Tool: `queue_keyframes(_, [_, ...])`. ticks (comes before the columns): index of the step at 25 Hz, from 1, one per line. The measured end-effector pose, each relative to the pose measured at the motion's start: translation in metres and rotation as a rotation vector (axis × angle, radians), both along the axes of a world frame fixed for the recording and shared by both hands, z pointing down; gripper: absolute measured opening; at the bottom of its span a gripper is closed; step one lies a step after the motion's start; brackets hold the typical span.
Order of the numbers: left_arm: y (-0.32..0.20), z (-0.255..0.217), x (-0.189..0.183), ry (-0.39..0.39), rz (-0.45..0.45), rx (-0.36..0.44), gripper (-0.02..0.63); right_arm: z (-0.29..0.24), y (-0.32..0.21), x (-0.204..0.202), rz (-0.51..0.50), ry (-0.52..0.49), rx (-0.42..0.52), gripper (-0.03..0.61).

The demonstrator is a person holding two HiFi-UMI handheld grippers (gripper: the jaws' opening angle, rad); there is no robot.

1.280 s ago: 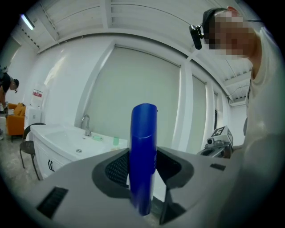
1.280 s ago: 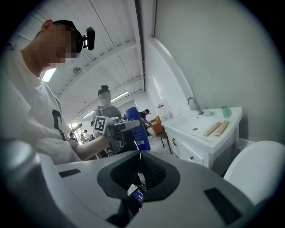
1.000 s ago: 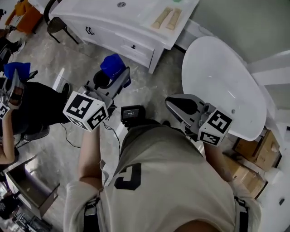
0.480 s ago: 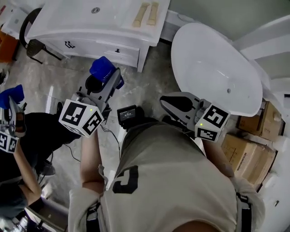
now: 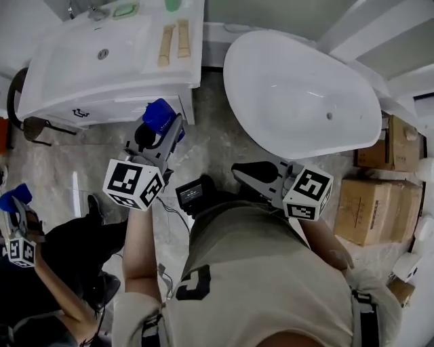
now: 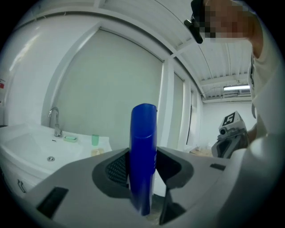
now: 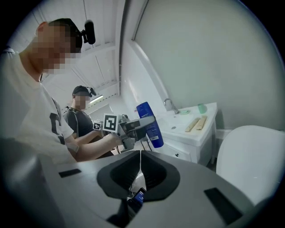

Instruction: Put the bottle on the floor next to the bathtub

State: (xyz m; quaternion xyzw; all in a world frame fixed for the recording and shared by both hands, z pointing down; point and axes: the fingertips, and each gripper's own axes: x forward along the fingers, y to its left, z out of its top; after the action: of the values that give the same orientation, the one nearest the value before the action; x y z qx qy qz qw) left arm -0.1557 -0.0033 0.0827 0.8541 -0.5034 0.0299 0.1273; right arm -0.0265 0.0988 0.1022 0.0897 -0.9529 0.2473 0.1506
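Bottle (image 5: 161, 115): deep blue. Bathtub (image 5: 298, 95): plain white. Vanity (image 5: 102, 61): white. Floor (image 5: 217, 146): grey, marbled veining. Left cube (image 5: 134, 184), right cube (image 5: 308, 193): black squares on white. Boxes (image 5: 373, 210): cardboard brown. Shirt (image 5: 258, 271): beige, dark letter print. Cup (image 5: 173, 4): green.

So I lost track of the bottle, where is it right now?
In the head view the bottle is left of centre, clamped in the left claw, just in front of the vanity and left of the bathtub.
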Motion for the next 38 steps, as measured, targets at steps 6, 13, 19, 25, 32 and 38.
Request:
queue_keyframes(6, [-0.035, 0.023, 0.03, -0.064, 0.011, -0.008, 0.205, 0.002, -0.013, 0.031, 0.075, -0.014, 0.006, 0.029])
queue_keyframes(13, [-0.061, 0.047, 0.068, -0.079, -0.044, -0.07, 0.206, 0.002, -0.034, 0.064, 0.067, -0.013, 0.052, 0.029])
queue_keyframes(19, [-0.08, 0.066, 0.095, -0.075, -0.132, -0.115, 0.206, 0.008, -0.037, 0.096, 0.007, -0.043, 0.03, 0.028])
queue_keyframes(25, [-0.081, 0.089, 0.111, -0.102, -0.134, -0.153, 0.206, 0.039, -0.036, 0.113, -0.085, -0.056, -0.023, 0.029])
queue_keyframes(32, [-0.069, 0.136, 0.084, -0.184, -0.11, -0.228, 0.206, 0.064, -0.025, 0.08, -0.167, -0.052, -0.057, 0.029])
queue_keyframes(38, [-0.075, 0.182, 0.062, -0.079, -0.06, -0.232, 0.206, 0.095, -0.032, 0.021, -0.101, -0.013, -0.088, 0.029])
